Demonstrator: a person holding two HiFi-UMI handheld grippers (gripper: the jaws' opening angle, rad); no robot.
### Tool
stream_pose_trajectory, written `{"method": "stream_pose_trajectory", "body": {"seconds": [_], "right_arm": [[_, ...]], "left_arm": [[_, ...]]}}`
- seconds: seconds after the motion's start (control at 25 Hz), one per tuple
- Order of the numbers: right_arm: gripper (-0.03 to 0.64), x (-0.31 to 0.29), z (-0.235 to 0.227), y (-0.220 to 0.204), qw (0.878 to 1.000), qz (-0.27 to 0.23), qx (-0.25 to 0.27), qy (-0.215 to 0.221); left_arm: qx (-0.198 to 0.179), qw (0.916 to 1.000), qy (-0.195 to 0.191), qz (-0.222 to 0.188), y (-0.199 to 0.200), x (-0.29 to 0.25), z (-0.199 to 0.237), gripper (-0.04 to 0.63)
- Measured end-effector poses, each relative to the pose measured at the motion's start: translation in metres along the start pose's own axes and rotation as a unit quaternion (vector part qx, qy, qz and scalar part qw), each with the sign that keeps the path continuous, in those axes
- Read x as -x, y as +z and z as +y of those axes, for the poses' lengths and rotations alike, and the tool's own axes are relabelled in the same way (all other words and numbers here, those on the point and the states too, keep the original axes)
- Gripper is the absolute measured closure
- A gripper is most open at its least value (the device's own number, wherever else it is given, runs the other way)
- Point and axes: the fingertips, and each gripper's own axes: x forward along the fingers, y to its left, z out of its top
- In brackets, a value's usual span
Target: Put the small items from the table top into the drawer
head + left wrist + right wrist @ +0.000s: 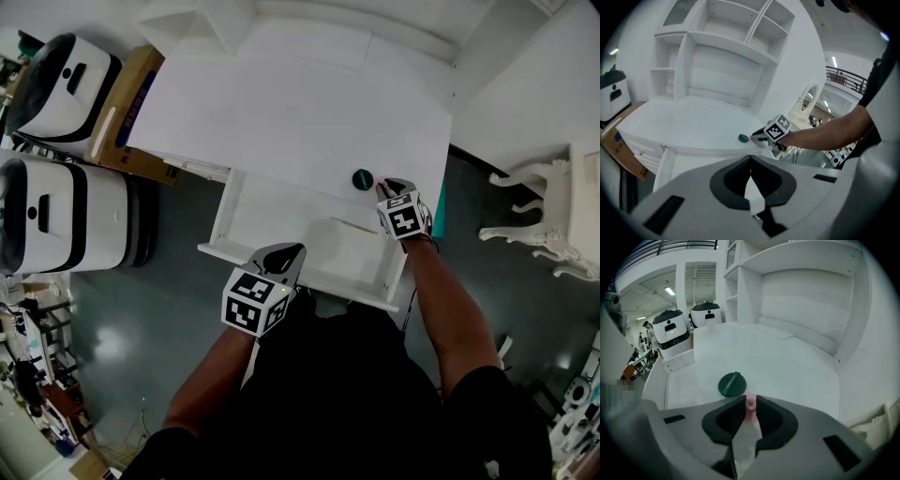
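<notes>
A dark green round disc (363,179) lies on the white desk top (281,112) near its front right edge. It also shows in both gripper views, as the disc (731,384) and the disc (743,138). My right gripper (382,191) sits just right of the disc, low over the desk, shut on a small pink item (751,403). The open white drawer (281,211) juts out below the desk front. My left gripper (284,257) hovers over the drawer's front edge, shut, with nothing between its jaws. From the left gripper view, the right gripper (759,136) is beside the disc.
Two white and black machines (58,86) (52,214) and a cardboard box (131,103) stand left of the desk. A white ornate stool (548,220) stands at the right. White shelving (722,61) rises at the desk's back.
</notes>
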Motion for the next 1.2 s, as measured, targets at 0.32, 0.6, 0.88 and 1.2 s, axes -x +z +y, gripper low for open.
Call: {"method": "stream_pose_trajectory", "body": {"seconds": [0.32, 0.6, 0.88, 1.2], "right_arm": [[0.545, 0.008, 0.001, 0.002, 1.000, -0.004, 0.007, -0.004], [0.555, 0.019, 0.002, 0.007, 0.999, -0.020, 0.022, -0.012], [0.555, 0.050, 0.015, 0.022, 0.998, -0.051, 0.017, -0.010], [0.555, 0.082, 0.055, 0.020, 0.996, -0.078, 0.025, 0.024]], "left_arm": [[-0.005, 1.0000, -0.006, -0.001, 0.002, 0.000, -0.003, 0.592], [-0.007, 0.9999, -0.006, -0.006, 0.002, 0.003, -0.003, 0.592], [-0.008, 0.9998, -0.007, -0.017, 0.008, 0.004, -0.002, 0.592], [-0.013, 0.9996, -0.020, -0.015, 0.005, -0.002, -0.010, 0.592]]}}
